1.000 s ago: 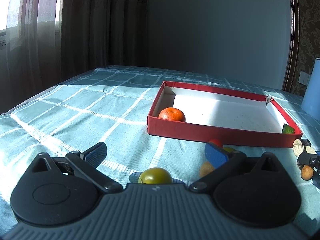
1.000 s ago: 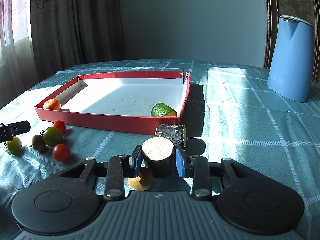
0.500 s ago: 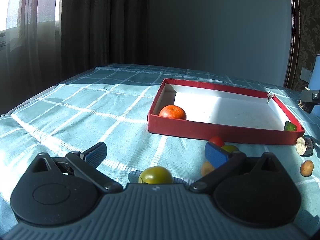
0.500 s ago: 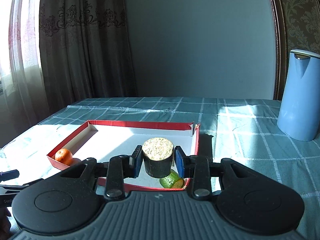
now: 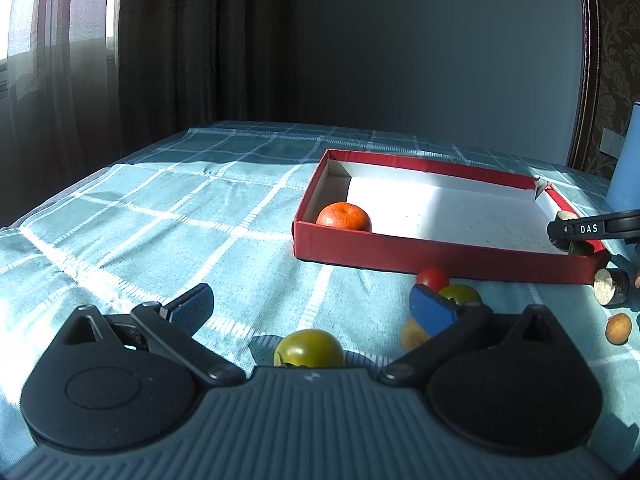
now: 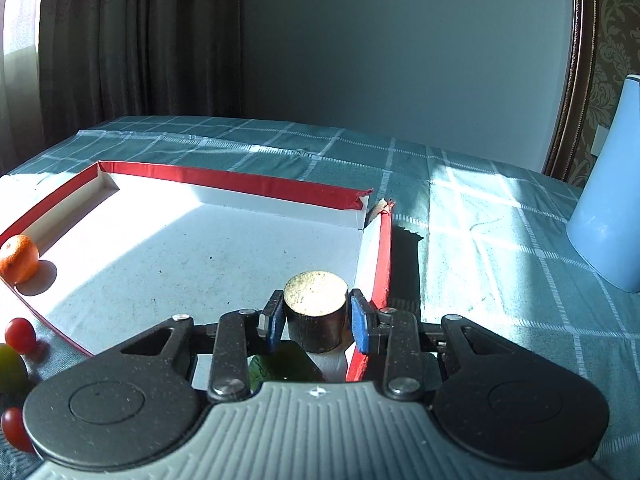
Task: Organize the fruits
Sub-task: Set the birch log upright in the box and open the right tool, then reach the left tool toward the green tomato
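Before me: teal checked tablecloth [image 5: 160, 216] in sunlight, dark patterned curtains [image 6: 132, 40], plain grey wall [image 6: 400, 48], bright window [image 5: 52, 4] at left.

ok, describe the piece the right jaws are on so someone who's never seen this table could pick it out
Find the red tray with the white floor on the teal checked cloth, then its near right corner. Over that corner the right gripper holds a short dark cylinder with a pale, grainy cut top. A green wedge lies just below it; the tangerine sits at the tray's far left side.

The tangerine [image 5: 344, 217] sits in the box's [image 5: 440, 254] near-left corner — tomatoes [image 5: 431, 278] lie on the cloth [image 5: 160, 232] before it.
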`<state>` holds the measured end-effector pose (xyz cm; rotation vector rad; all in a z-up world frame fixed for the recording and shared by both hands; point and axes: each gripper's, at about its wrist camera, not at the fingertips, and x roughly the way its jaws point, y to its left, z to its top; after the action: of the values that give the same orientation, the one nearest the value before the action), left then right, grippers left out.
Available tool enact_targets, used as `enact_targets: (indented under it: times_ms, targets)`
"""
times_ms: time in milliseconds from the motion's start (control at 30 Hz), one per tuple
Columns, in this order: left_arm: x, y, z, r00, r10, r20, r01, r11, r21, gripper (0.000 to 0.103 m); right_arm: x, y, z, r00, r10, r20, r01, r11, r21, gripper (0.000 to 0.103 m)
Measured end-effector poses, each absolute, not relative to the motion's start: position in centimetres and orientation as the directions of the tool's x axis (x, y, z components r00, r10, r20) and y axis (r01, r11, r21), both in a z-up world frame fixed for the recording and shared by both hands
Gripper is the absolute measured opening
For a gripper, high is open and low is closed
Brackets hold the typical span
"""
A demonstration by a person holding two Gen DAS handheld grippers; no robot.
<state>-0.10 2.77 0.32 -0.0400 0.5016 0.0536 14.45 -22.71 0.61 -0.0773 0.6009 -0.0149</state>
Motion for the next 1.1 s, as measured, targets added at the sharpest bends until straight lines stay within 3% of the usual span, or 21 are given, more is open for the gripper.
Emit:
enact_targets:
  times_ms: [267,400,500,567,700,1100]
  targets:
    - [-0.1,3.0,0.3,0.875,0.040,-0.482,-0.065,0.997,-0.035,0.103,13.9,-21.9,0.4,0.832,-0.061,-0.551,-0.010,0.992,-0.125,0.033]
    - [-0.1,3.2,0.3,0.875,0.037,-0.483,-0.068,0.997,-0.045,0.103,13.3,-22.6,0.6,0.852,-0.036,-0.522,-0.003,0.997,-0.073,0.034]
    - [-0.1,3.2,0.3,0.874,0.039,-0.485,-0.070,0.997,-0.045,0.103,12.0,-23.2,1.8,0.875,-0.014,-0.485,0.005,1.000,-0.020,0.052]
    - [-0.2,3.3,0.3,0.875,0.036,-0.482,-0.070,0.996,-0.052,0.103,10.3,-23.5,2.8,0.900,-0.031,-0.435,0.037,0.999,0.004,0.083]
    - [-0.4,3.4,0.4,0.880,0.020,-0.475,-0.059,0.996,-0.067,0.103,5.9,-24.5,4.7,0.930,-0.016,-0.368,0.042,0.997,0.063,0.085]
    - [-5.7,4.5,0.4,0.935,-0.143,-0.325,0.129,0.989,-0.067,0.103,-2.8,-27.5,0.7,0.921,0.117,-0.370,0.003,0.951,0.308,0.085]
